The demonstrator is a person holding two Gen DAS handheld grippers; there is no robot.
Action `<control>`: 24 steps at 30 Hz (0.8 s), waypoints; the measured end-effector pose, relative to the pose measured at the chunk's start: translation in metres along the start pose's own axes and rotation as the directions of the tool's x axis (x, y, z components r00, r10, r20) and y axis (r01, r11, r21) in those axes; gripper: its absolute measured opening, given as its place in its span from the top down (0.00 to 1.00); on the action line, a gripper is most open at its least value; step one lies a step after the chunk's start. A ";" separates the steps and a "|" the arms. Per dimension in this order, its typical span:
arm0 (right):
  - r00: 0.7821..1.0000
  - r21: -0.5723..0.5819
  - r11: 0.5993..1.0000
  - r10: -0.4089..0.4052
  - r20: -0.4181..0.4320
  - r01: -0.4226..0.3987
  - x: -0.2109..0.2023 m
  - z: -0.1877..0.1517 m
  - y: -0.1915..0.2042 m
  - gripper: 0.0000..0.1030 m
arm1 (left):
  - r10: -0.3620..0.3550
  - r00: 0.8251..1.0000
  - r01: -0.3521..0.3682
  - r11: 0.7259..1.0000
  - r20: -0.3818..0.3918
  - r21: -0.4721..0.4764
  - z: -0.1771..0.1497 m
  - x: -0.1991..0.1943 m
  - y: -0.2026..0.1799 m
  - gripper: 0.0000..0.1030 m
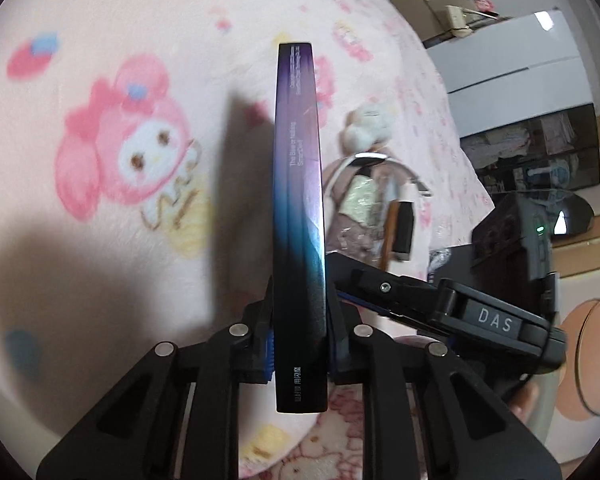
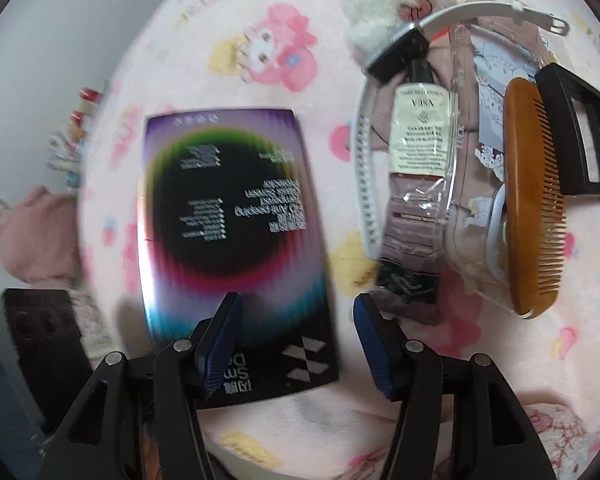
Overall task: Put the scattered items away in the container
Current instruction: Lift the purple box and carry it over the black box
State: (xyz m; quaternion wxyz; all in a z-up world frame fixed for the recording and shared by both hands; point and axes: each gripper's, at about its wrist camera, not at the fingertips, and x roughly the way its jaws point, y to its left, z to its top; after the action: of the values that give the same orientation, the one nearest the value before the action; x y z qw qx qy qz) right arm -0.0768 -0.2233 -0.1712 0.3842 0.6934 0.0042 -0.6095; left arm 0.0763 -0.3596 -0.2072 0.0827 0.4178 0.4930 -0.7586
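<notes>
Left gripper [image 1: 300, 344] is squeezing the thin, stiff, glossy book [image 1: 299, 216] by its bottom edge, holding it upright over the pink blanket [image 1: 100, 200], while the right gripper [image 2: 296, 344] is waiting with fingers apart.

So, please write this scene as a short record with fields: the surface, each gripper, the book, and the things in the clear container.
surface: pink cartoon-print blanket
left gripper: shut on the book's edge
right gripper: open, nothing between the pads
book: held on edge, spine toward the left wrist camera
clear container: holds a tube, a wooden comb, a white headband
beside container: white plush toy
</notes>
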 end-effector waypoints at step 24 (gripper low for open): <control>0.866 0.194 0.968 0.044 0.497 -0.160 -0.267 -0.105 -0.165 0.42 | -0.281 0.886 0.421 0.822 -0.369 0.383 -0.102 0.114 -0.302 0.83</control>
State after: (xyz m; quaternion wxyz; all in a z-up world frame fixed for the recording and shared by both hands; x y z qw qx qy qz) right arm -0.1349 0.0729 -0.0359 0.3222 0.5553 -0.1999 -0.7402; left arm -0.1023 -0.0931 -0.1009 -0.2344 0.4352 0.3782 -0.7828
